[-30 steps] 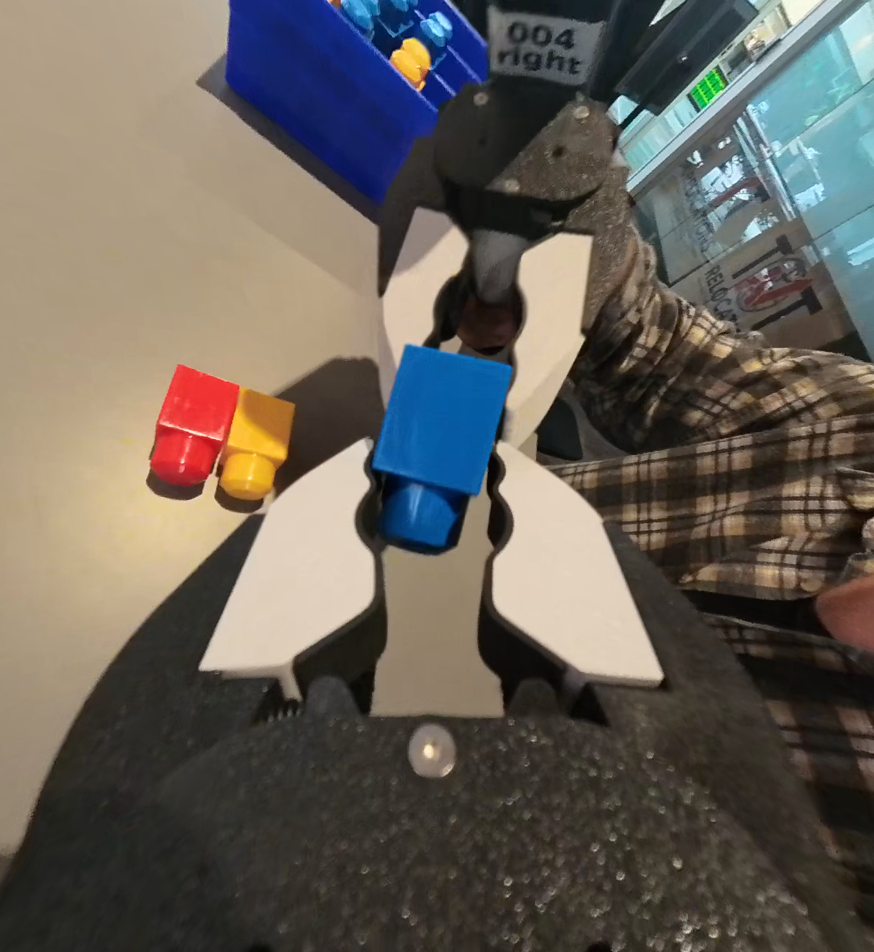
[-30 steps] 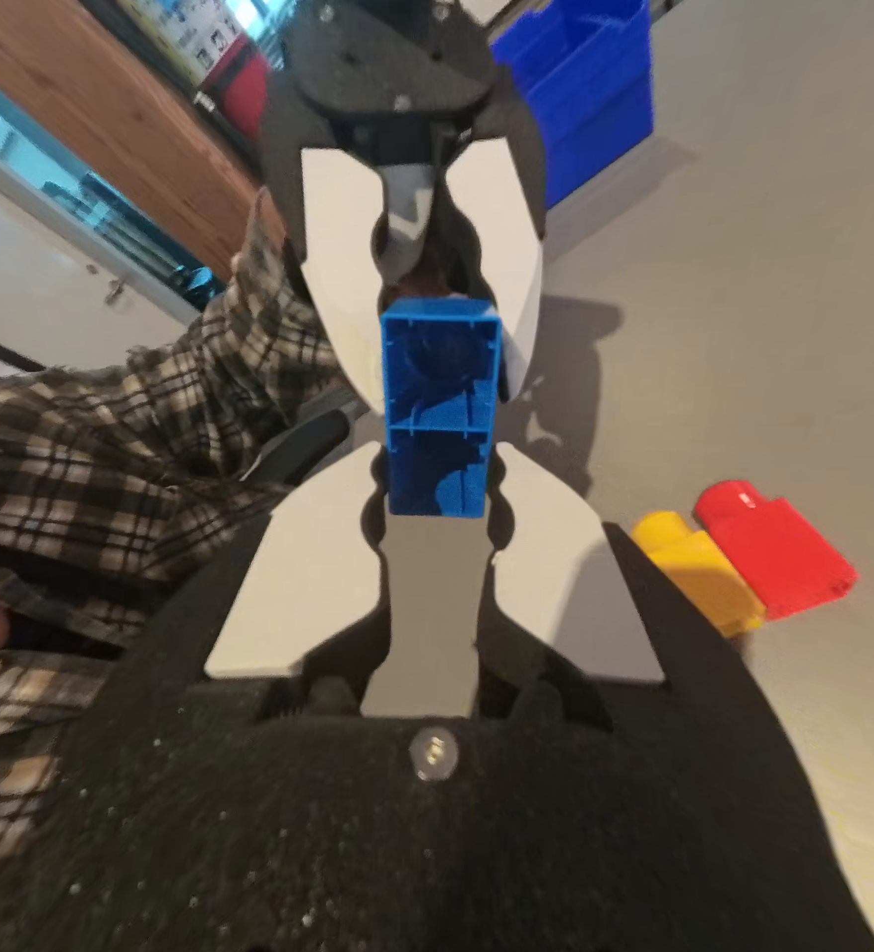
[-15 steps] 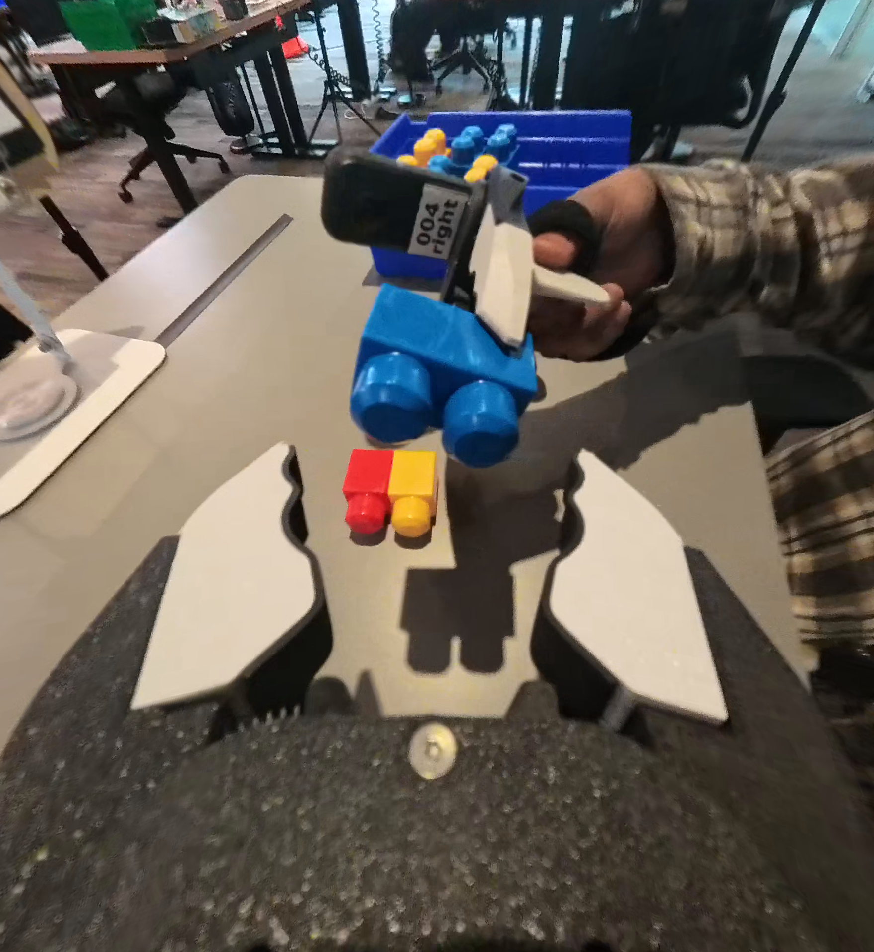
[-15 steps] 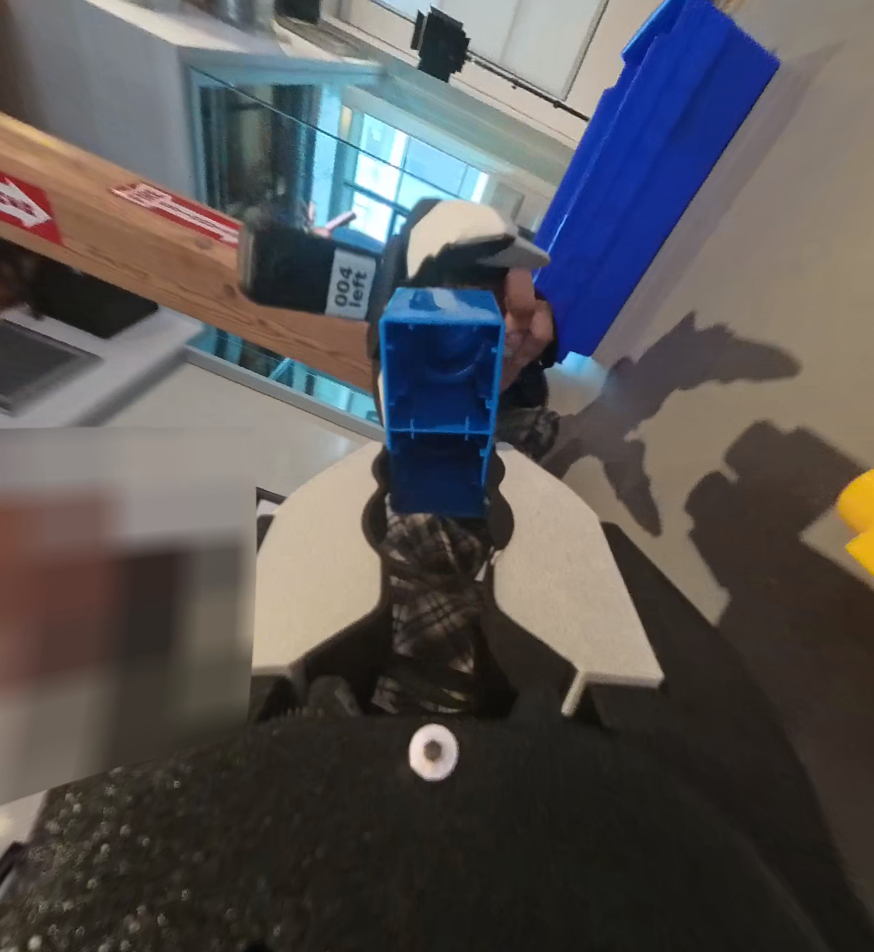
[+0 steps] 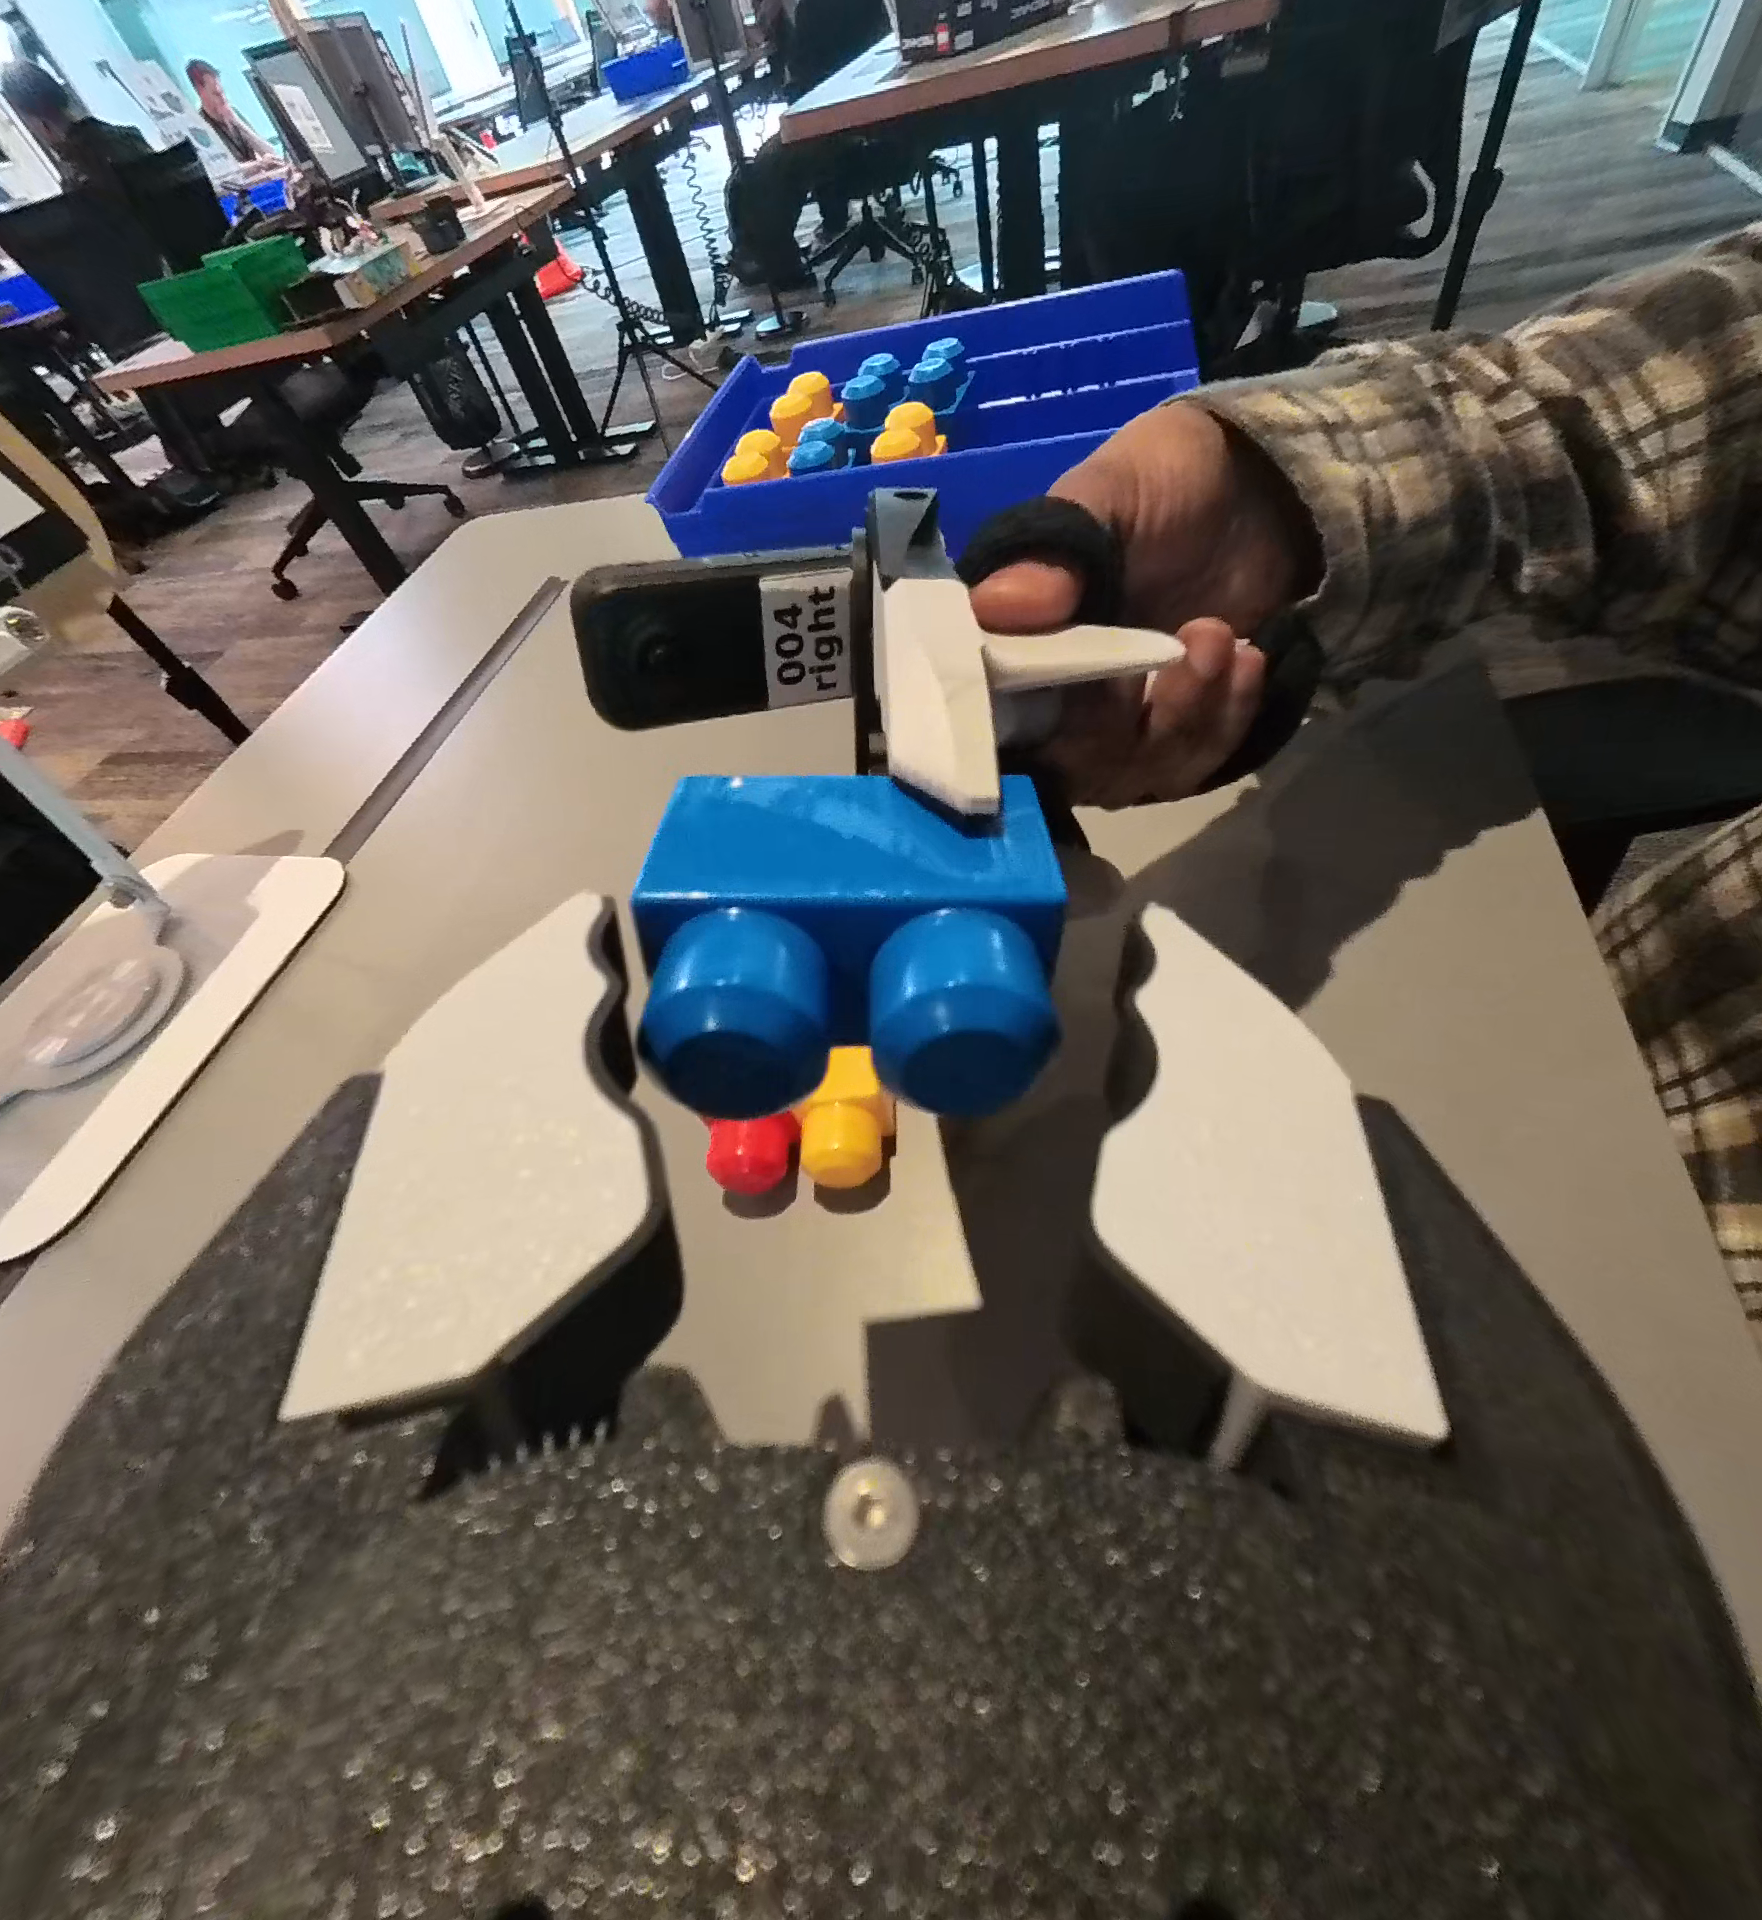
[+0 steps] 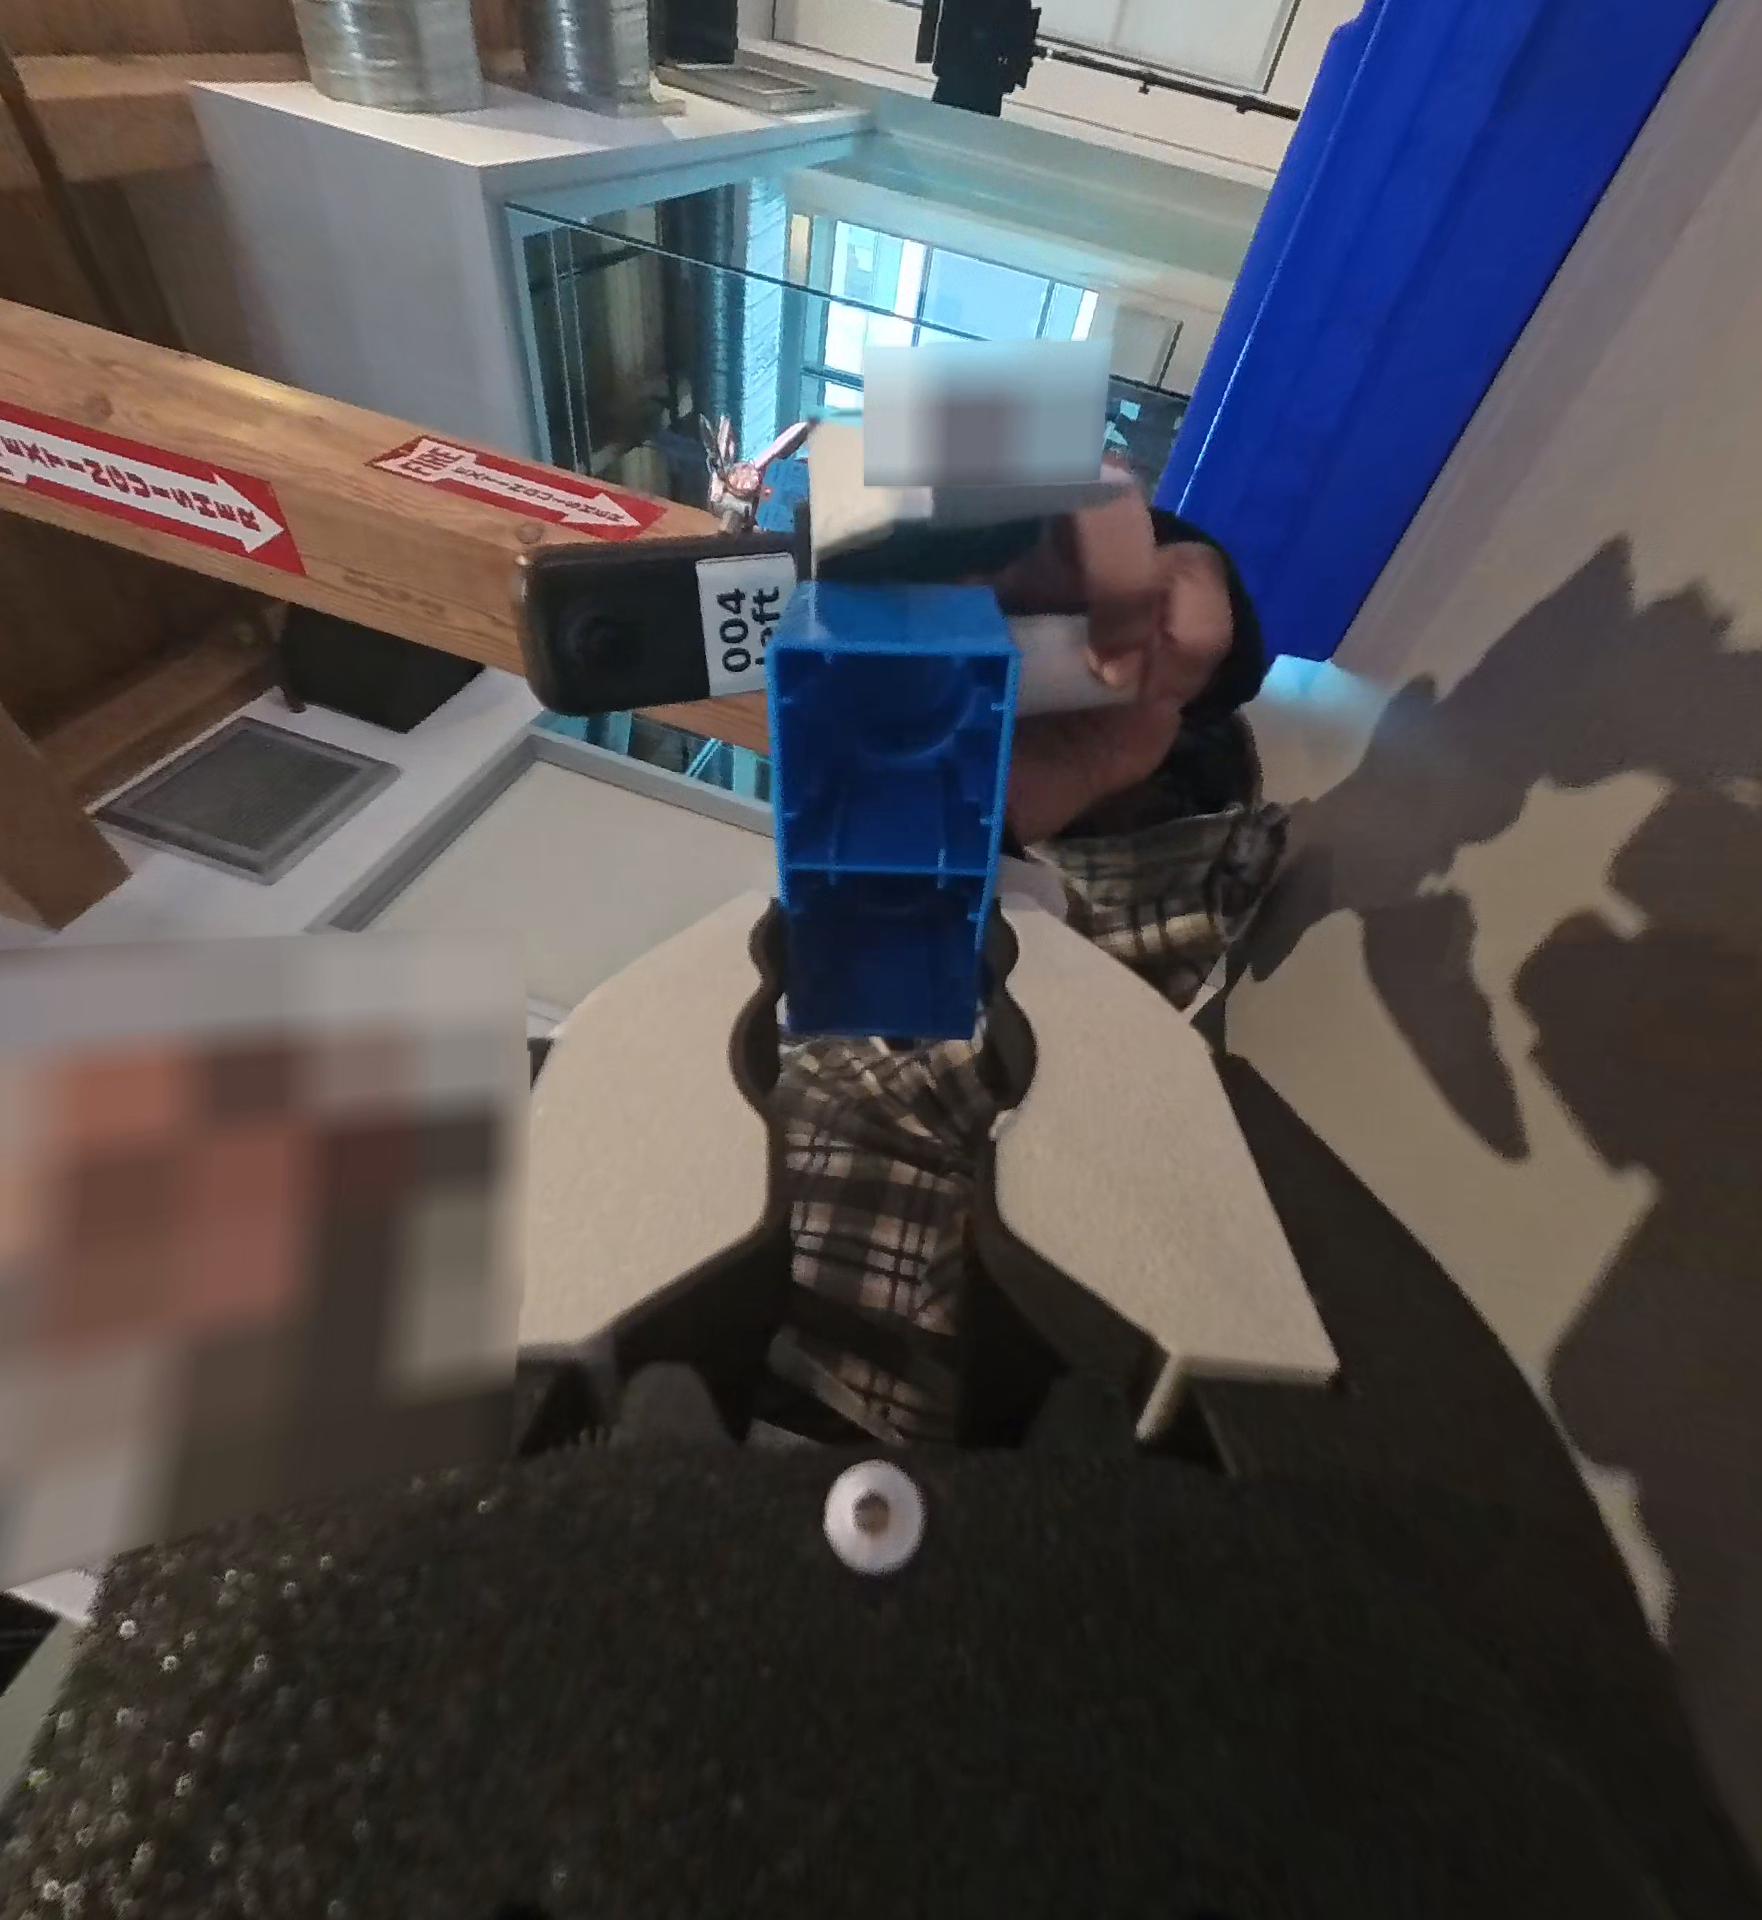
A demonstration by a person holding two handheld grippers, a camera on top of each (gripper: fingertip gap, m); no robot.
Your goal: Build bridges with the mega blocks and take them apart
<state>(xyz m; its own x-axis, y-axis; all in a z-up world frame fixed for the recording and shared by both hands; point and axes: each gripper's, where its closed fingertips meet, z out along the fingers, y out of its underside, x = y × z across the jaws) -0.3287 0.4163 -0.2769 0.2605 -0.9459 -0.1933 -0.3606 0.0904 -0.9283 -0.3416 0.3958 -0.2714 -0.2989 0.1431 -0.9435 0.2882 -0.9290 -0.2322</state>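
Left claw (image 5: 872, 1060) first: in my left wrist view its jaws are spread wide, nothing between the pads. Blue two-stud block (image 5: 846, 935) hangs in the air just beyond them, studs pointing at my camera. Right claw (image 5: 934, 748) pinches that block from above at its right end, held by a hand (image 5: 1157, 613) in a plaid sleeve. Under the block, on the grey surface (image 5: 441, 935), red block (image 5: 747, 1153) and yellow block (image 5: 846, 1127) sit side by side, touching, partly hidden. Far end of the surface: blue bin (image 5: 960, 416) with more yellow and blue blocks.

Right wrist view: my right claw (image 6: 882, 977) is clamped on the blue block (image 6: 887, 810), hollow underside facing the camera, near end between the fingers. Left claw body shows beyond it; its jaws are hidden here. Blue bin wall (image 6: 1376, 364) at upper right, surface (image 6: 1635, 623) on the right side.
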